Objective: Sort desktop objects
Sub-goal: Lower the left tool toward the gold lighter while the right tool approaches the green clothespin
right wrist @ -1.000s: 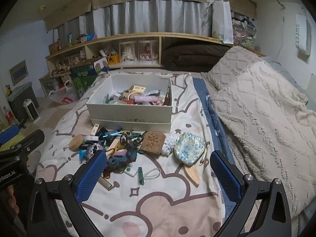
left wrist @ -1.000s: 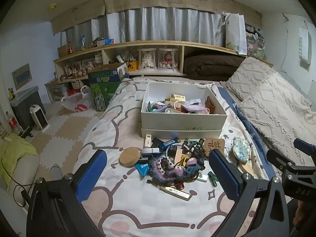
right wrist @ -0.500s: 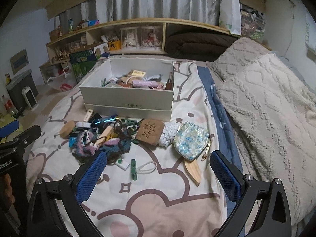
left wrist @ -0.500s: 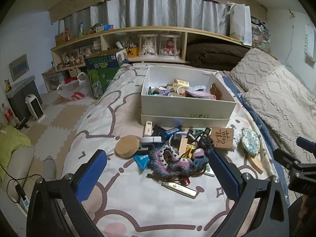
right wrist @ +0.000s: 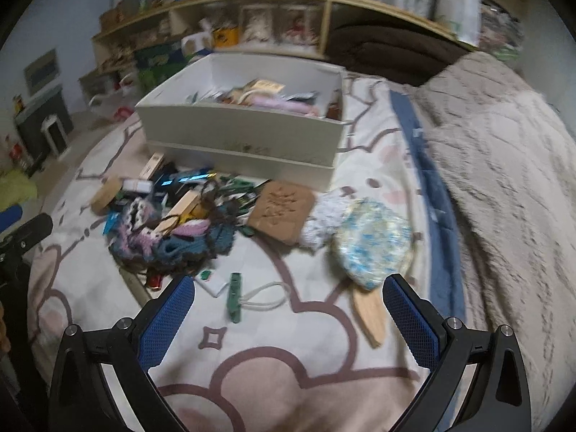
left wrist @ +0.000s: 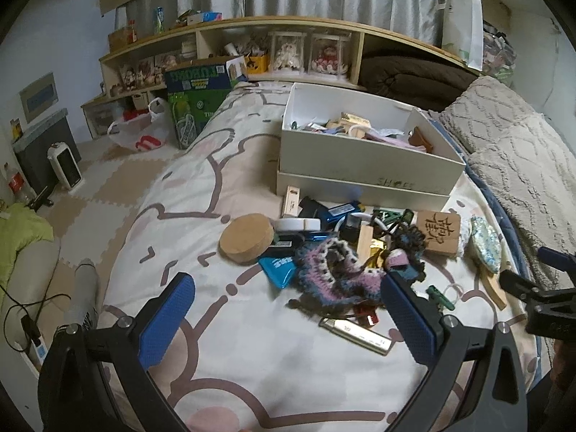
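Note:
A heap of small items lies on the bed in front of a white box (left wrist: pixel 363 165) (right wrist: pixel 244 133) that holds several things. The heap includes a crocheted purple-blue piece (left wrist: pixel 334 273) (right wrist: pixel 169 234), a round cork disc (left wrist: pixel 246 237), a brown carved plaque (left wrist: pixel 438 232) (right wrist: pixel 280 212), a floral pouch (left wrist: pixel 486 243) (right wrist: pixel 370 241), a silver bar (left wrist: pixel 356 331) and a green clip (right wrist: pixel 234 297). My left gripper (left wrist: pixel 288 320) is open and empty, just short of the crocheted piece. My right gripper (right wrist: pixel 288 320) is open and empty, near the green clip and the pouch.
A textured beige blanket (right wrist: pixel 504 180) covers the bed's right side. Shelves (left wrist: pixel 288 46) with dolls and boxes run along the back wall. A green carton (left wrist: pixel 198 97) stands by the bed's left edge, floor mats (left wrist: pixel 90 198) beyond it. A wooden piece (right wrist: pixel 369 315) lies under the pouch.
Both grippers have moved forward and lower toward the heap, which now looks larger in both views. The right wrist view is blurred by the motion. Both stay open.

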Demonstrator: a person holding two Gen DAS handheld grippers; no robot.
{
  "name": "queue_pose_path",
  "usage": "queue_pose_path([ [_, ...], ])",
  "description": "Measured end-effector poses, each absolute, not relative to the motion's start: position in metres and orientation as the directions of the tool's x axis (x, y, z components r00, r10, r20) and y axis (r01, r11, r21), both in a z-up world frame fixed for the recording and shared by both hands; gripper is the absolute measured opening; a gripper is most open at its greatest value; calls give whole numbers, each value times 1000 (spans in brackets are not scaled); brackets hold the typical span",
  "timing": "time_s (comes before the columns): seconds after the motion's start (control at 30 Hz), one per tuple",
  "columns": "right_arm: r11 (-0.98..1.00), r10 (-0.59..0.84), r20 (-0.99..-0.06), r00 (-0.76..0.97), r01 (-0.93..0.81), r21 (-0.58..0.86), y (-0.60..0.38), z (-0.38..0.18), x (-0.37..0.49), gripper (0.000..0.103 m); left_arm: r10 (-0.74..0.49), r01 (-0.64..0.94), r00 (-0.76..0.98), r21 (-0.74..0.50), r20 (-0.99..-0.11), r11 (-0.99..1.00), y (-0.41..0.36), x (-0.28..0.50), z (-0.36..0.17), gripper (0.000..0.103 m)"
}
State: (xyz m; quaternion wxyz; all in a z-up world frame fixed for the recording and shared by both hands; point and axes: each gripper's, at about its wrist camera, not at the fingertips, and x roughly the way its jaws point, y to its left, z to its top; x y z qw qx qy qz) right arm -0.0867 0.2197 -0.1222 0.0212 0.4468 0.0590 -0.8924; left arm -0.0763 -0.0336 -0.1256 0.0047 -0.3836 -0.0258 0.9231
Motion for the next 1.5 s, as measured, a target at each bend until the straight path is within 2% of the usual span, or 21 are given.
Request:
queue_pose_path([
  [0.3,-981,19,-864,-503,159,-114,191,-173,-118,103,-33,44,-650,6,-759,-999,-42,-85,-161,103],
  [0.73,-956,20,-882,-471,249,-155,154,-214,-138,103,-104,94,-549,62,-830,-994,-49,-102,-200,103],
  [0.93,-938,-85,-896,-436,339,-76,142,-224,-122,103,-102,84,-540,67,-835,-994,-48,-106,-203,103],
  [1.27,-858,-241,-942,-234,504,95,145,-214,-101,103,-87,14,-539,94,-838,-995,-31,-106,-213,103],
  [1.33,-869,-231,-946,-226,486,96,156,-210,-102,103,-66,-9,-549,84,-833,-996,-25,-106,-213,103],
  [1.5,-946,-242,-917,-316,289,150,213,-190,-115,103,1,-56,-539,35,-843,-998,-12,-106,-217,103],
])
